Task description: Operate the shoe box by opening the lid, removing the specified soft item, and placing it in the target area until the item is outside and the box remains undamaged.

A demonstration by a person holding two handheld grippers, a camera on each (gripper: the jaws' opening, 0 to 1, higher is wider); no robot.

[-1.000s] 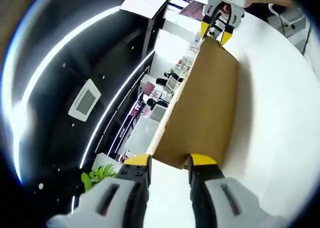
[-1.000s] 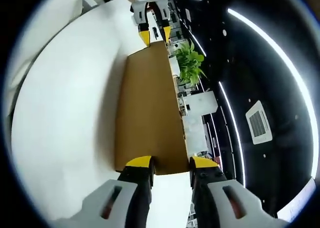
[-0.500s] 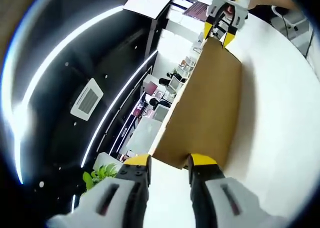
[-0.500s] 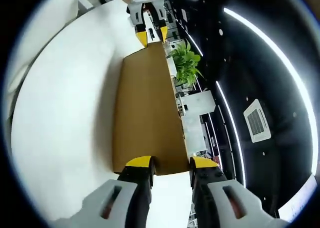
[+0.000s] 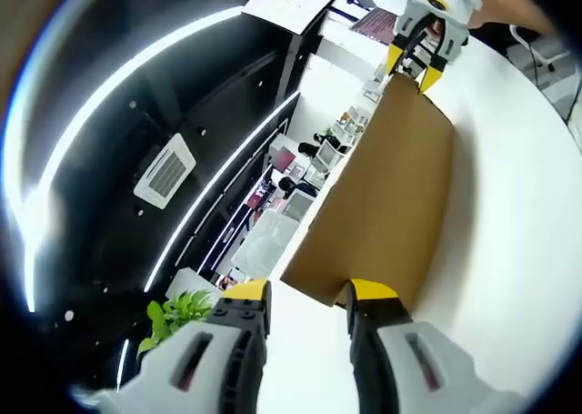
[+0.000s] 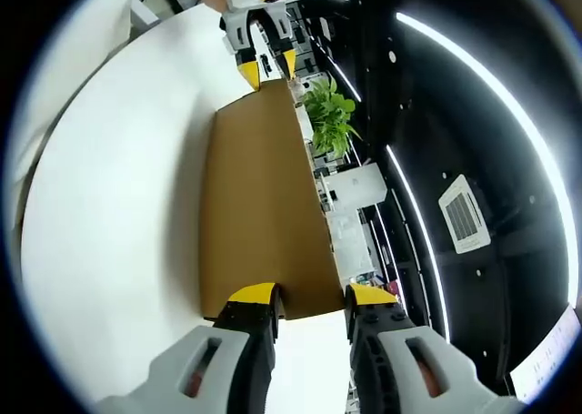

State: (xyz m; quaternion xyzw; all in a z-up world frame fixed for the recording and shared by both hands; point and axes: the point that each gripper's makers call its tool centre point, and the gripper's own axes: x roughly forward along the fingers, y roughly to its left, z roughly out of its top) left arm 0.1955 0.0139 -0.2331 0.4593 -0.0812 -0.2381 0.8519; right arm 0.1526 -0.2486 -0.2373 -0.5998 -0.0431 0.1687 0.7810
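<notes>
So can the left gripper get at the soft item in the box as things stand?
Probably not. The left gripper and the right gripper each sit at opposite ends of the brown cardboard lid, which spans between them. No soft item or box interior is visible, so nothing shows a free way in.

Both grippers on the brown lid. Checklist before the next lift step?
1. Left gripper on the near edge of the flat brown cardboard lid: ok, edge sits between its yellow-tipped jaws.
2. Right gripper on the opposite edge: ok, same in the right gripper view.
3. Each grip confirmed from the other side: ok, each gripper shows at the lid's far end.
4. Lid undamaged: ok on the visible face, no creases or tears.
5. White table beside the lid: ok, bare where visible.
6. Box body and soft item beneath: cannot tell, hidden by the lid.
</notes>
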